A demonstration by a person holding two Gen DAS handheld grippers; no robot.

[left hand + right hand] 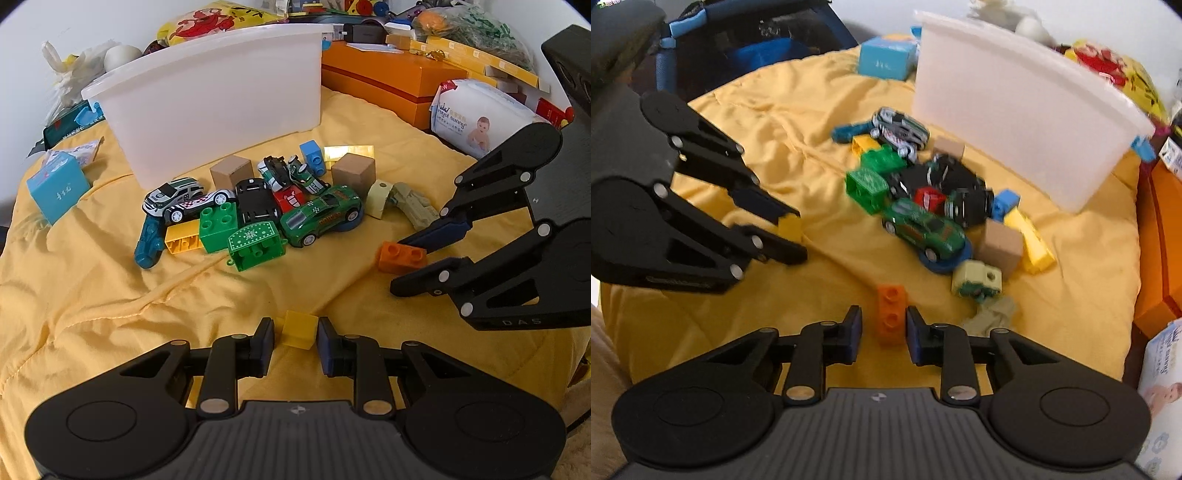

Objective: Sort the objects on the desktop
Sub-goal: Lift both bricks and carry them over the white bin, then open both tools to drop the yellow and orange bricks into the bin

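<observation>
Gripping yellow block (297, 329), orange brick (891, 320) seemingly pinched

A yellow quilted cloth (92, 295) covers the work surface, creased and stitched in seams. Behind it rises a plain white wall (22, 74), evenly lit by soft daylight. An orange box (388, 85) and a pack of baby wipes (476, 118) stand along the far edge, with a dark blue frame (746, 48) beside the surface.

Wipes pack (1161, 387) cut off by right edge.
</observation>
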